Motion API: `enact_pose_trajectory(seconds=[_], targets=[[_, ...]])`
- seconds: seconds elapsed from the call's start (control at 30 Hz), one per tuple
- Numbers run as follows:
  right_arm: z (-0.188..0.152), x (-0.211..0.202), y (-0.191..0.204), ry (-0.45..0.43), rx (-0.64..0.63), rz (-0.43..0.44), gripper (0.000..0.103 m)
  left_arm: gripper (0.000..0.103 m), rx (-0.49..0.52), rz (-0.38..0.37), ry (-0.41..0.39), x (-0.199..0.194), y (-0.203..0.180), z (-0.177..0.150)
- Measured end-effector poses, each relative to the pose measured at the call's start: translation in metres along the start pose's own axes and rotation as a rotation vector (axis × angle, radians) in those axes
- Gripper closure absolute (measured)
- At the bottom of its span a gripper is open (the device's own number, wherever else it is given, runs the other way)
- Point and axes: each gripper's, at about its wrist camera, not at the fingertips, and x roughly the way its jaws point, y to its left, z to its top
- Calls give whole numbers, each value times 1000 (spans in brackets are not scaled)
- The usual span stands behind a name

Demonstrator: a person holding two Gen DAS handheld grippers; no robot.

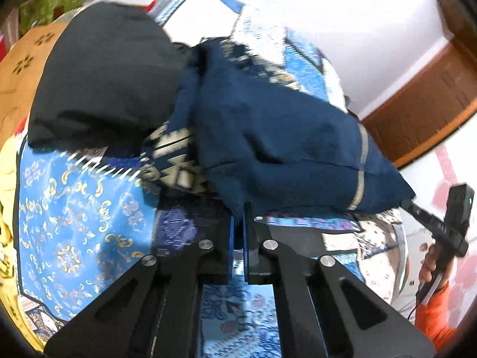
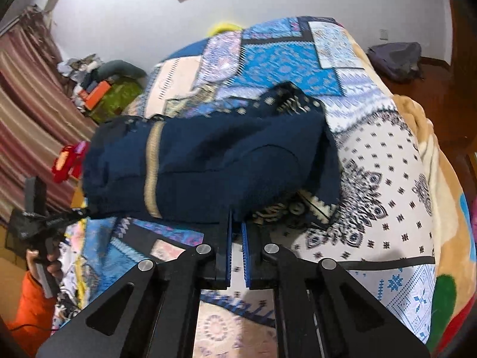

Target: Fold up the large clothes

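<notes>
The left gripper [image 1: 237, 214] has its jaws clamped on the near hem of the navy garment [image 1: 268, 137], and the right gripper [image 2: 236, 223] pinches that same near edge further along. The garment lies bunched just ahead of both sets of jaws on the patterned bedspread [image 2: 372, 155], its long axis running crosswise between them, a tan stripe [image 2: 153, 167] crossing its width. Beyond the left jaws, a black garment [image 1: 101, 71] touches the navy one's far side.

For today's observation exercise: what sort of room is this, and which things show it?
Probably a bedroom: a bed under a patterned quilt, striped curtains, and a navy garment being folded.
</notes>
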Motion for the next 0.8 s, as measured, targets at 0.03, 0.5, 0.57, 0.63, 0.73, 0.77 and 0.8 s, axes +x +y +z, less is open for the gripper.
enact_pose_trajectory(seconds=[0.03,0.5,0.57,0.63,0.73,0.77,0.8], targets=[[2,-2,3,-8,-4,5,99,100,14,-11,-17,-8,-6,-1],[116,9,21,-189,-118,-121,100,100,216,90,-326,-32,-81,141],[135,14,21,-227,-133,-188,100,100,209,141,-334,-22,-77,158],[149,18,19,-264,-136,-263,100,100,215,218,-304,-1,-72,174],[163,25,17,-281,-148,-340,100,100,218,304,-287,18,-65,185],[164,26,17,-276,-153,-343,100,100,215,315,-283,24,-64,188],[162,27,20,-264,-166,-328,100,98,210,314,-277,27,-62,190]])
